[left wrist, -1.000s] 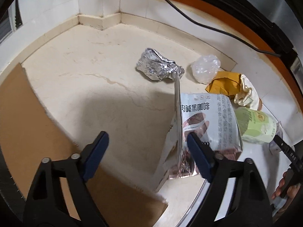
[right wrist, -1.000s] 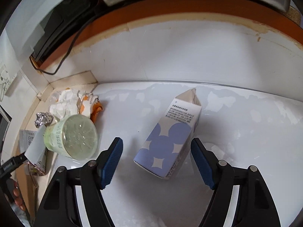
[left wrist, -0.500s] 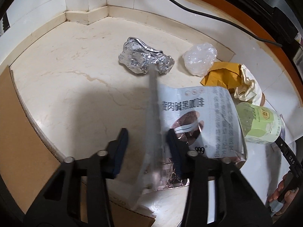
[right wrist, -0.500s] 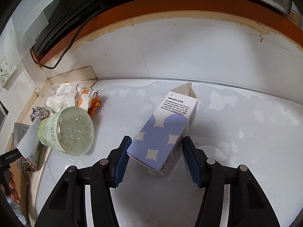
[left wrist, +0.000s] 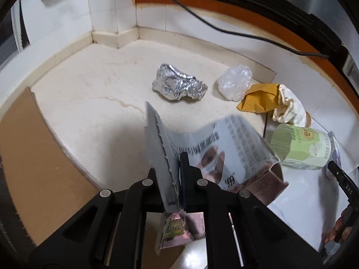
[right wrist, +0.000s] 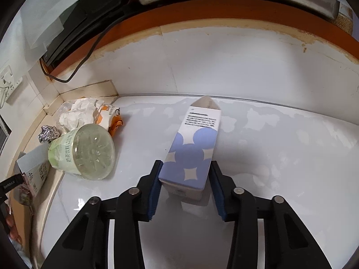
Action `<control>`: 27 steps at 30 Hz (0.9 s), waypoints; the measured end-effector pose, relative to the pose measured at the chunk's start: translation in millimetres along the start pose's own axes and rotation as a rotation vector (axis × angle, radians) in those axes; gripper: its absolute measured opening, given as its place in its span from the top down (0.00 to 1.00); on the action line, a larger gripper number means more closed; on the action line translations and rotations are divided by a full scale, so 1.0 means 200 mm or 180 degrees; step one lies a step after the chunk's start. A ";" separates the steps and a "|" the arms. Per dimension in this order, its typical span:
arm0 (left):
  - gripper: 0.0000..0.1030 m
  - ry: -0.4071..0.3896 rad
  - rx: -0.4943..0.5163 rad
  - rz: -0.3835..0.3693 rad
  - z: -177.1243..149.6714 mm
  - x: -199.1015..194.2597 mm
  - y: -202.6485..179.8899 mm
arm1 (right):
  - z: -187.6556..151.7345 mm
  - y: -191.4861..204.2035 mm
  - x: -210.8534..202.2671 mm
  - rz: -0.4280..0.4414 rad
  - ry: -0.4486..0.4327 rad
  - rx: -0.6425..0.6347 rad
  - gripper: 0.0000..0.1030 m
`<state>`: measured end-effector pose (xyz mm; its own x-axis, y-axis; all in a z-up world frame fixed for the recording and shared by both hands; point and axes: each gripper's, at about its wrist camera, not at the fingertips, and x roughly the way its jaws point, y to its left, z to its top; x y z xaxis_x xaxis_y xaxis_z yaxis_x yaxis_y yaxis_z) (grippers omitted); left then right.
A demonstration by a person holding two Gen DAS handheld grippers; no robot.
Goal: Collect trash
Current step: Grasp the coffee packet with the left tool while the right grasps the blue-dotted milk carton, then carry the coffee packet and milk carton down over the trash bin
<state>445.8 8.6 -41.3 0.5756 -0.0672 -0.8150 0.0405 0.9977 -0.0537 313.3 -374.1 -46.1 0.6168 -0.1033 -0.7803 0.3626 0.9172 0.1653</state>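
Left gripper (left wrist: pixel 178 174) is clamped on the grey foil coffee pouch's (left wrist: pixel 226 148) serrated edge, while the right gripper (right wrist: pixel 184 188) is closing around the blue-dotted white paper carton (right wrist: pixel 193 150), whose long axis runs toward 12 o'clock, gable end farthest.

A cream marble tabletop (left wrist: pixel 89 103) meets white wall tiles (left wrist: pixel 107 11) in a corner. A brown cardboard sheet (left wrist: pixel 29 157) lies flat along its near left edge. A black cable (left wrist: pixel 224 30) runs across an orange wooden frame (left wrist: pixel 246 18) behind. A white wall socket (right wrist: pixel 10 84) sits on the tiles.
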 end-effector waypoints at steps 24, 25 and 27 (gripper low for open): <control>0.95 -0.0738 0.0494 -0.0191 -0.42 -1.10 -0.06 | -0.41 0.24 -0.92 0.0456 -0.0435 -0.0479 0.68; 0.95 -0.0770 0.0522 -0.0176 -0.47 -1.14 -0.05 | -0.44 0.25 -0.96 0.0475 -0.0452 -0.0514 0.68; 0.95 -0.0825 0.0559 -0.0162 -0.57 -1.21 -0.02 | -0.52 0.29 -1.04 0.0520 -0.0497 -0.0588 0.68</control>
<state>213.3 20.5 91.2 0.7573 -0.1378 -0.6383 0.2019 0.9790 0.0283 132.7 -260.0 63.5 0.7620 0.0068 -0.6476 0.1250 0.9796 0.1572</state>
